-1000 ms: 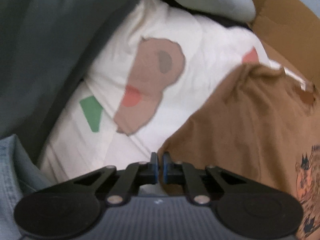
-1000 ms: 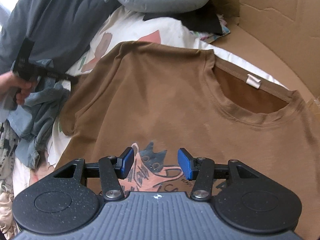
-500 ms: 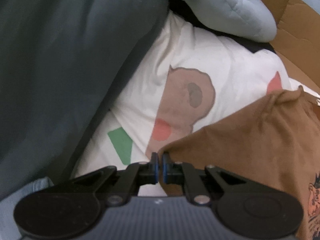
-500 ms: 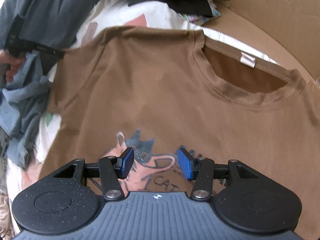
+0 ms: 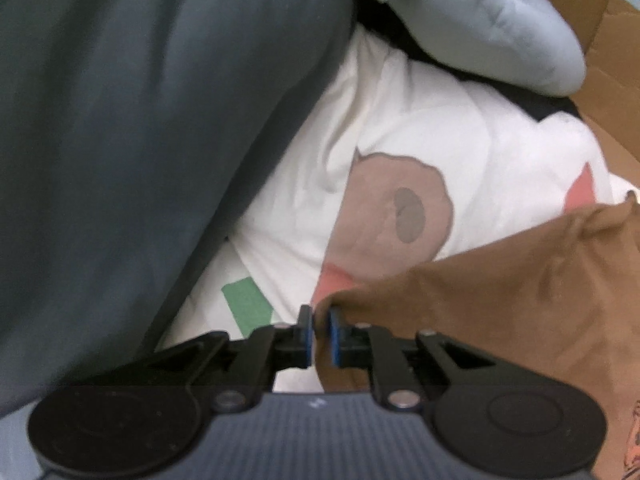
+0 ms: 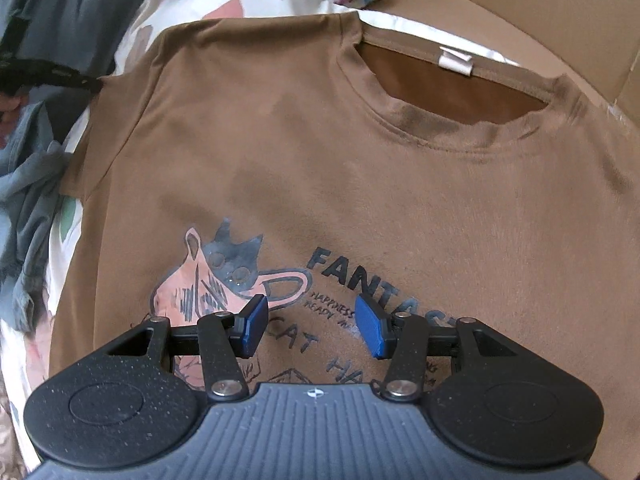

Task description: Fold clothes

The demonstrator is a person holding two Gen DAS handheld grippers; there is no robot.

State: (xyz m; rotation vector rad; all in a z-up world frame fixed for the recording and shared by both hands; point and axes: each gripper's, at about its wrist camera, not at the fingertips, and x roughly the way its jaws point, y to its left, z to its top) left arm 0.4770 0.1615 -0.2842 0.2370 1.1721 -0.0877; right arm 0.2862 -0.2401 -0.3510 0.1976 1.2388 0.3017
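Brown t-shirt (image 6: 360, 168) lies spread print-up on the white patterned bedsheet (image 5: 420, 136), cardboard box (image 6: 520, 8) just beyond the collar, dark grey garment (image 5: 140, 120) to the left. Left gripper (image 5: 319, 334) jaws pinched on the sleeve edge. Right gripper (image 6: 308, 326) hovers over the print, jaws wide, holding nothing.

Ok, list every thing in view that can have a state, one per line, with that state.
Left gripper: shut on the brown T-shirt's sleeve edge.
Right gripper: open, holding nothing, above the chest print.
Brown T-shirt: spread flat, print side up, not yet folded.
Neck label: showing inside the open collar.
Grey garment: lying unfolded beside the shirt.
Printed white sheet: spread under the shirt, slightly wrinkled.
Cardboard box: open.
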